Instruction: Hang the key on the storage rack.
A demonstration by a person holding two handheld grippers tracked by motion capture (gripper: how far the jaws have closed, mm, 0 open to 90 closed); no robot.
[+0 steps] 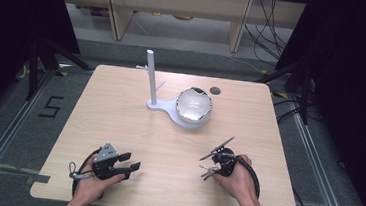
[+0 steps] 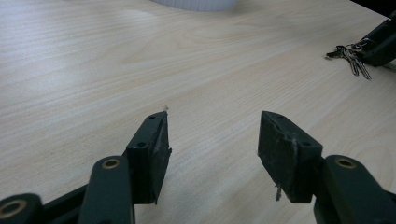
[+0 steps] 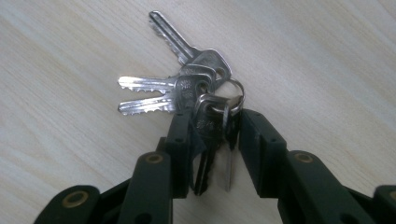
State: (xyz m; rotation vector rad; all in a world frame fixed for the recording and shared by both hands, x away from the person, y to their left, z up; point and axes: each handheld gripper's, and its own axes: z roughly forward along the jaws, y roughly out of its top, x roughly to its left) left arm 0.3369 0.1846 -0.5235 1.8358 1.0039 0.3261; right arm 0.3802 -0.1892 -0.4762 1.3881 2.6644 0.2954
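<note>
Handling a bunch of keys (image 3: 187,88) lying flat on the bench (image 1: 119,117), near right, three blades fanned out from the split ring (image 3: 232,95). Expect light, hard, stiff metal: nothing to crush, but smooth and thin, so likely to slip or swivel in a pinch. Expect loose links too: each key free to swing on the ring, so probably dangling and jingling once lifted. Best taken across the flat heads close to the ring, not by a blade tip.

Seen along the right gripper (image 3: 215,119): jaws drawn close around two keys that run back between them, one pad against a dark key head, a sliver of light beside the other pad; cannot tell whether the squeeze is firm. Over at the near left, left gripper (image 2: 215,116) resting low over bare wood, jaws well apart, holding nothing.

Farther off, past mid-bench: a white stand (image 1: 151,77) with an upright post and small pegs, its base cupping a glossy white dome (image 1: 194,105). Cannot tell what, if anything, sits inside.
</note>
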